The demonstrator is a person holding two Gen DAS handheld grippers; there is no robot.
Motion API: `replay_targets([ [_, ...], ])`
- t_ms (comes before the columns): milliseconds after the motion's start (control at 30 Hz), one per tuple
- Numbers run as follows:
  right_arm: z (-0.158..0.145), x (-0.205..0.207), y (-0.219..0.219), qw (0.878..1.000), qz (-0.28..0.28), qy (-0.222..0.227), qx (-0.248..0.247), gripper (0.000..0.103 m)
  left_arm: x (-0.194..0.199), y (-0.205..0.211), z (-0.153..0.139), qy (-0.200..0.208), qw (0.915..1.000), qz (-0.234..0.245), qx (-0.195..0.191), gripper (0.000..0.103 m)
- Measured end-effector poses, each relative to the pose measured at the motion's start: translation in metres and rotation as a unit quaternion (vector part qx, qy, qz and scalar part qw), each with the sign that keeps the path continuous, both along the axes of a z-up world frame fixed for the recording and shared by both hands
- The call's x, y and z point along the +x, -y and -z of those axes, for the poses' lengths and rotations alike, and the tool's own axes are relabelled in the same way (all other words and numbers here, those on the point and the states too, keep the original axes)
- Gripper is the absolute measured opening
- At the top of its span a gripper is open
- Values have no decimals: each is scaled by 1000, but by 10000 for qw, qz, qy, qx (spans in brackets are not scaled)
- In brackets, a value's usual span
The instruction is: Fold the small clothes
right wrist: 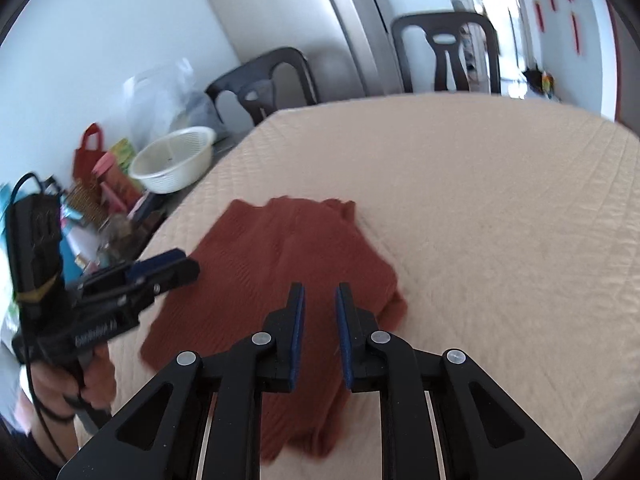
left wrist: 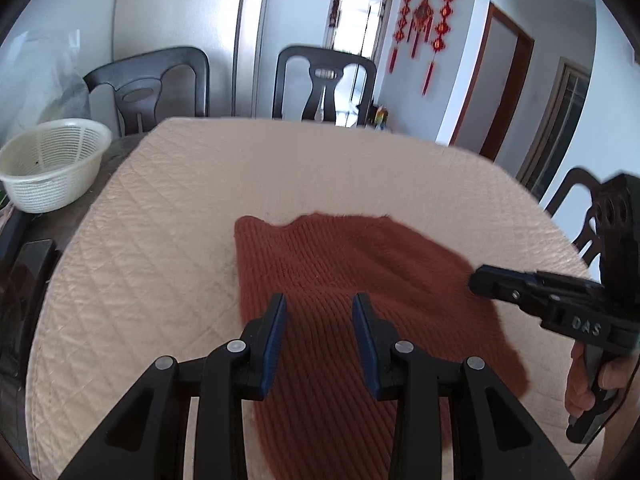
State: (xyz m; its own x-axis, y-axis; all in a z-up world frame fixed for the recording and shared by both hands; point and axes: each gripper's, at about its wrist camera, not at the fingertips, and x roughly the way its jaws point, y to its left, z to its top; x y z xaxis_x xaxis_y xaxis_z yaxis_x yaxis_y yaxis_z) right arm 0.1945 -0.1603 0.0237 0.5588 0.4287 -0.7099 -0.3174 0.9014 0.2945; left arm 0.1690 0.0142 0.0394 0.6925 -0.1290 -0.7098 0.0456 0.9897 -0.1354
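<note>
Left wrist view: rust-red knit garment (left wrist: 360,288) lies flat on the quilted beige table cover (left wrist: 160,208), long axis running near to far. Left gripper (left wrist: 319,300) hovers above it, fingers spread; right gripper (right wrist: 320,290) likewise parted, holding nothing.

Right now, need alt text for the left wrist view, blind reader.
A rust-red ribbed knit garment lies on a beige quilted table cover, with the left gripper open above its near edge. The right gripper reaches in from the right over the garment's edge. A cream plastic mesh basket sits far left.
</note>
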Motion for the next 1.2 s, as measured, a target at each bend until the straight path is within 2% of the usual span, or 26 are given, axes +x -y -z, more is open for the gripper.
replay_targets([
  [67,20,16,3,9993,135,-329,-135,15,5,3,11,-111,9999,25,35,37],
  [167,19,13,12,9993,177,-322,100,15,-3,8,7,-29,9999,44,163,38],
  [267,1,-7,9,9998,135,-124,-80,16,-21,7,-3,61,10000,64,25,38],
  [367,-18,-40,-1,9993,-289,182,-159,16,-46,2,-9,142,9999,0,8,37],
  [533,-10,-73,-13,9970,-630,129,-430,16,-76,-2,-4,40,9999,-140,-37,35],
  [633,8,-69,-13,9958,-535,10,-749,16,-75,-1,7,-61,9997,-238,40,35],
  [800,10,-66,-7,9962,-500,52,-716,16,-74,6,9,7,9993,-288,241,35],
  [1200,0,-87,-7,9959,-446,157,-773,16,-93,6,6,-69,9988,-420,221,36],
])
